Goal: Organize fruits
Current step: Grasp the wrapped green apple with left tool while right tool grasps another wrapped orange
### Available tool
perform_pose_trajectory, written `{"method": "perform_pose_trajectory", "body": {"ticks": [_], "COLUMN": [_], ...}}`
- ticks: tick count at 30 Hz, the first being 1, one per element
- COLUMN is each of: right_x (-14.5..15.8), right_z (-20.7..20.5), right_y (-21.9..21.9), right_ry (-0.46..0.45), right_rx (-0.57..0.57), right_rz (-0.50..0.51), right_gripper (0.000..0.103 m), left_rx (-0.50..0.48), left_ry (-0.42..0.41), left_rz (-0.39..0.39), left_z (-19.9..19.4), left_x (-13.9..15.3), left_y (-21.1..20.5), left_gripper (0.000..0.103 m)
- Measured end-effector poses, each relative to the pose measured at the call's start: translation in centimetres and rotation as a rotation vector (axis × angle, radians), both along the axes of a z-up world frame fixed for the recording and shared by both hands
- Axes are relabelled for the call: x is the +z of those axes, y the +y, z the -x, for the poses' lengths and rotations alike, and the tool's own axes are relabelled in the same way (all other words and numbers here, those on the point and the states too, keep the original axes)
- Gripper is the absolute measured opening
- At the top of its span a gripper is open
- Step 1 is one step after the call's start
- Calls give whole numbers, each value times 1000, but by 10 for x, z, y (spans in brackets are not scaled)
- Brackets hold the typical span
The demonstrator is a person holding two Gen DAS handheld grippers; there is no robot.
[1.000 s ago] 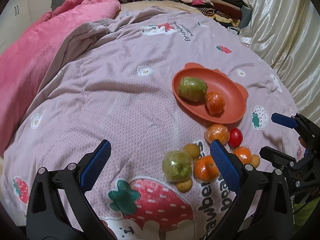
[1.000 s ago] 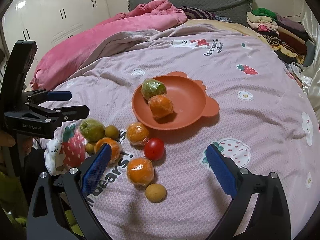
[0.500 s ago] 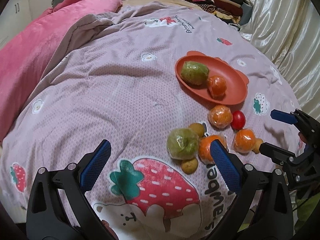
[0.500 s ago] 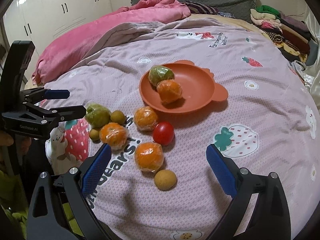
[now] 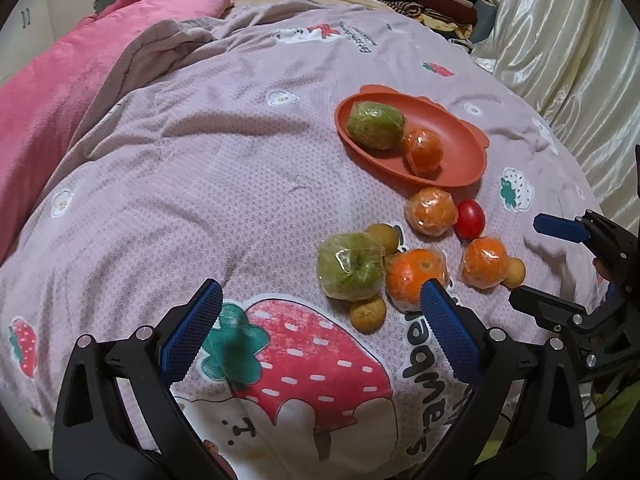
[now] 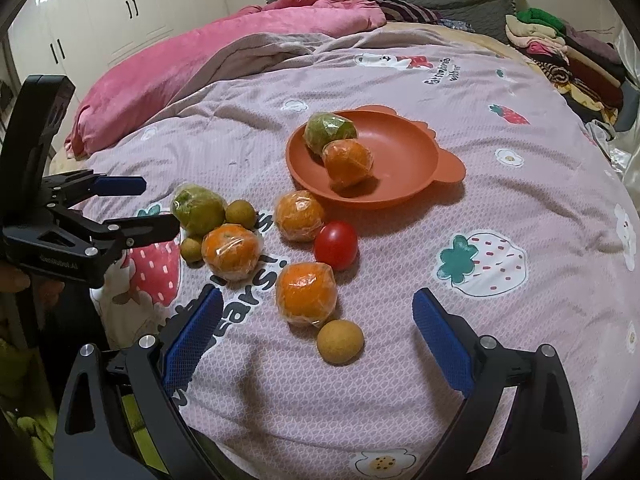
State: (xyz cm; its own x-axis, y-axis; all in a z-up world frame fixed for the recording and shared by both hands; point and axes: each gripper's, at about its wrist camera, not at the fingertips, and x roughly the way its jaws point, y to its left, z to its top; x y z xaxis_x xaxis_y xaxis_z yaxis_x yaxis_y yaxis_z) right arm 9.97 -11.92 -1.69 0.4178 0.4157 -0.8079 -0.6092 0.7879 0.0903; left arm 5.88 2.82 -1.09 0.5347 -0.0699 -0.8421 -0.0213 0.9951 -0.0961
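While both my left claw (image 5: pixel 318 312) and right claw (image 6: pixel 316 318) gape wide and empty above the bed (image 6: pixel 520 208), loose fruit lies beside the orange plate (image 6: pixel 404 160).

My view: lilac strawberry-print duvet (image 6: pixel 400 92), rumpled pink blanket (image 6: pixel 224 48), folded clothes stack (image 6: pixel 560 52), white wardrobe doors (image 6: pixel 120 4), cream satin curtain (image 5: pixel 568 52).

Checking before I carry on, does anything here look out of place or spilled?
Nothing looks spilled or damaged. The orange plate holds only a wrapped green fruit and one wrapped orange; the other fruits, including the red tomato, lie loose on the bedspread beside it.
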Motion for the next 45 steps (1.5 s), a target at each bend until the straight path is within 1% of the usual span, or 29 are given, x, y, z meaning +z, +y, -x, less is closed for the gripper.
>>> {"method": "perform_pose_trajectory", "body": {"ticks": [6, 7, 8, 9, 11, 12, 14, 15, 16, 20, 25, 29, 33, 38, 41, 43, 45], "right_x": [-6, -7, -8, -10, -12, -13, -15, -16, -18, -22, -25, -27, -28, -29, -29, -28, -26], "right_z": [0, 0, 0, -2, -3, -4, -4, -4, -4, -6, -12, -13, -14, -15, -16, -17, -18], "right_y": [3, 3, 4, 5, 5, 6, 8, 9, 10, 15, 18, 18, 18, 19, 19, 19, 19], "right_ry": [4, 4, 5, 8, 11, 15, 24, 27, 32, 39, 47, 47, 48, 47, 48, 51, 55], "right_rx": [21, 26, 28, 32, 36, 41, 60, 69, 83, 107, 120, 124, 125, 128, 128, 129, 126], "right_rz": [11, 12, 15, 20, 24, 23, 24, 32, 33, 36, 30, 23, 14, 10, 8, 8, 2], "right_gripper": [94, 92, 85, 82, 73, 70, 56, 53, 47, 37, 35, 35, 36, 36, 36, 35, 35], "left_rx": [-12, -9, -9, -12, -11, -11, -15, -17, -18, -24, -27, -30, -23, -17, -22, -23, -25], "left_ry": [7, 9, 9, 10, 10, 10, 11, 13, 16, 23, 25, 31, 47, 48, 43, 42, 43], "left_rz": [6, 7, 9, 12, 13, 14, 16, 19, 19, 26, 38, 51, 65, 86, 104, 134, 148], "left_z": [-3, -4, -4, -4, -5, -5, -6, -6, -7, -11, -15, -20, -24, -29, -31, -32, -32], "left_x": [-5, -7, -7, -7, -8, -8, -9, -9, -10, -12, -15, -18, -25, -28, -28, -28, -27], "left_y": [-3, -3, -2, -3, -3, -3, -4, -4, -5, -6, -7, -5, -2, 0, 1, 3, 4], "left_gripper": [77, 76, 75, 74, 72, 71, 67, 66, 66, 63, 58, 51, 47, 46, 39, 32, 31]}}
